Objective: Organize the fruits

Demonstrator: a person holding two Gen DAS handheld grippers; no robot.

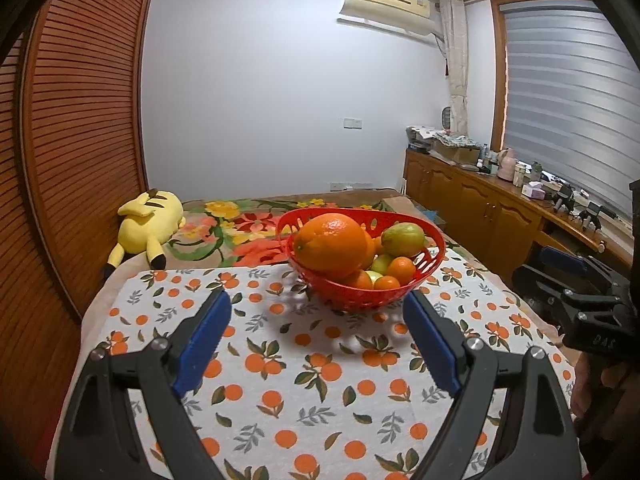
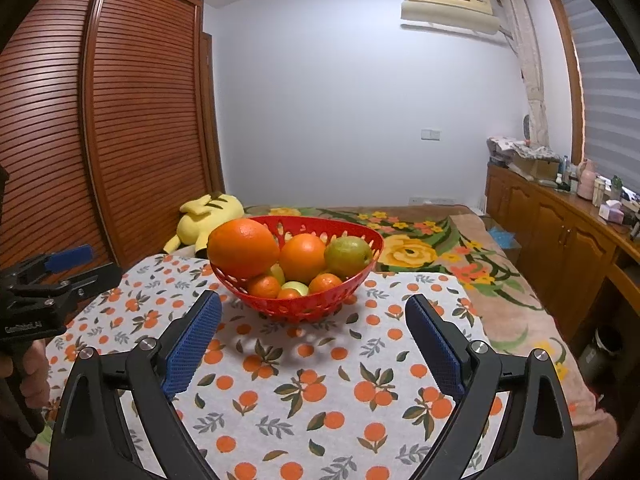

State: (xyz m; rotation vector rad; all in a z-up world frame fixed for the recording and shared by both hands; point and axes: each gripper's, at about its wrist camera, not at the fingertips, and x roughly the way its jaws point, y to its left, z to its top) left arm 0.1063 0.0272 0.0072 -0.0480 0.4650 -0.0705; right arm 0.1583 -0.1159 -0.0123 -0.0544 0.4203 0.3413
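A red perforated basket point(image 1: 362, 303) point(image 2: 304, 309) stands on an orange-print cloth point(image 1: 280, 380) point(image 2: 320, 380). It holds a large orange point(image 1: 330, 242) point(image 2: 242, 247), a second orange point(image 2: 302, 258), a green-yellow fruit point(image 1: 402, 236) point(image 2: 347, 256) and several small mandarins point(image 1: 400, 270) point(image 2: 264, 286). My left gripper point(image 1: 317, 296) is open just short of the basket, nothing between its blue pads. My right gripper point(image 2: 313, 298) is open the same way, facing the basket. Each view also shows the other gripper, the right point(image 1: 576, 280) and the left point(image 2: 60, 268), at its edge.
The cloth lies on a bed with a floral blanket point(image 1: 240, 228) point(image 2: 420, 248). A yellow plush toy point(image 1: 148, 224) point(image 2: 208, 216) rests by the slatted wardrobe point(image 1: 80, 140) on the left. A low wooden cabinet point(image 1: 480, 200) point(image 2: 560, 232) with clutter runs along the right.
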